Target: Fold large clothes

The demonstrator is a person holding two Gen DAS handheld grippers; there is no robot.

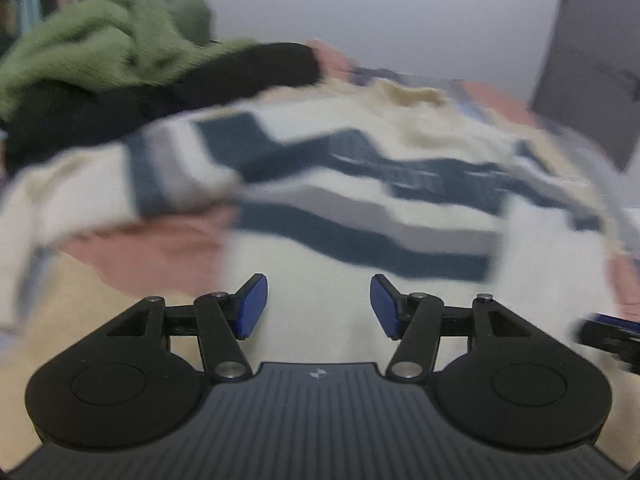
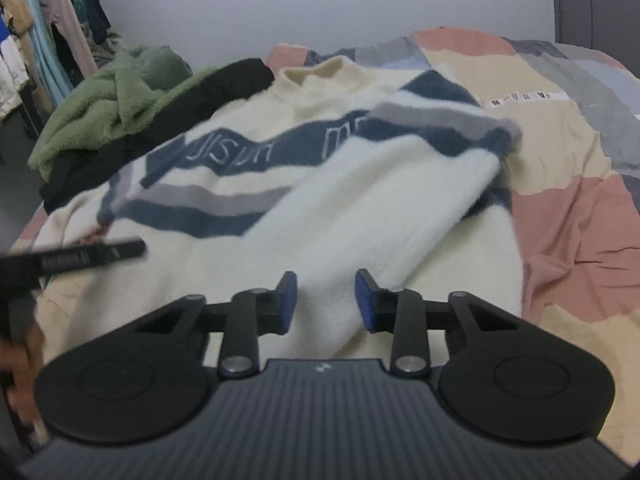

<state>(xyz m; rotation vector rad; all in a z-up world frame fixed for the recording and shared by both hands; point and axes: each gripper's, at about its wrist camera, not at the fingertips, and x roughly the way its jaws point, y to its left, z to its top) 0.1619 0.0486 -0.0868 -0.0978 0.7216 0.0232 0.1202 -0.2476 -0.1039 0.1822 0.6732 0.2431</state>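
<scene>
A bed under a patchwork quilt [image 2: 568, 184] carried the cream fuzzy sweater with navy and grey stripes [image 2: 248, 256], spread flat. Both the left gripper [image 1: 319, 306] and right gripper [image 2: 326, 300] were held wide, empty. The near sleeve [image 2: 384, 208], folded across, was best smoothed before the hem was gripped.

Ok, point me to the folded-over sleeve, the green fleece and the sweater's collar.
White fluffy sleeve with navy and grey stripes [image 2: 384, 200]: right wrist view, mid-sleeve.
Green fleece garment [image 2: 116, 116]: right wrist view, centre of the heap.
Cream ribbed collar [image 2: 320, 70]: right wrist view, front rim.

sweater [image 1: 360, 184] motion-blurred, its lettering perhaps unreadable, hem hidden
</scene>
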